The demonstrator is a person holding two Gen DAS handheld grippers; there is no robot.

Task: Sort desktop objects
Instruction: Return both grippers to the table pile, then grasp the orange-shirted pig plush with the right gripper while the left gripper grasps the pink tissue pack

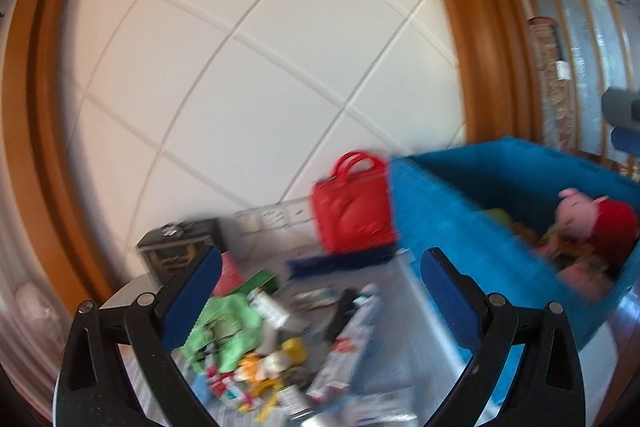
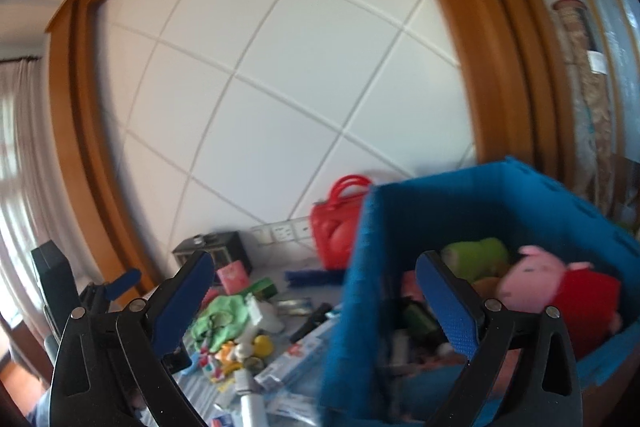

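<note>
1. Left wrist view: the left gripper (image 1: pixel 320 283) fills the bottom of the frame, its blue-padded fingers (image 1: pixel 192 297) spread wide apart and released, with nothing between them.
2. Between and below the fingers, in the lower centre, a blurred heap of small items lies on the counter (image 1: pixel 400 359): a green cloth (image 1: pixel 224 327), a yellow ball-like piece (image 1: pixel 295 349), a long white box (image 1: pixel 352 339) and a dark blue brush (image 1: pixel 340 261) further back.
3. A red toy handbag (image 1: pixel 352 211) stands upright in the middle of the frame, against the white tiled wall (image 1: pixel 240 67), just left of the blue basket (image 1: pixel 472 227).
4. The blue basket takes up the right side; a pink plush pig in red (image 1: pixel 592 219) lies inside it at the far right.
5. A dark small box (image 1: pixel 176 247) sits at the lower left behind the left finger. Motion blur hides finer detail.
6. Right wrist view: the right gripper (image 2: pixel 316 289) is at the bottom, its fingers (image 2: pixel 448 307) likewise parted and empty.
7. The right finger overlaps the blue basket (image 2: pixel 360 267) in the lower right; inside it are the pink plush pig (image 2: pixel 552 287) and a green soft toy (image 2: pixel 476 255).
8. The heap lies lower centre on the counter (image 2: pixel 288 287), with the green cloth (image 2: pixel 220 315), the yellow piece (image 2: pixel 264 345) and the white box (image 2: pixel 296 359).
9. The red handbag (image 2: pixel 336 227) stands behind the basket's left edge.
10. At the lower left, the other gripper's blue fingertip (image 2: pixel 124 281) shows.
</note>
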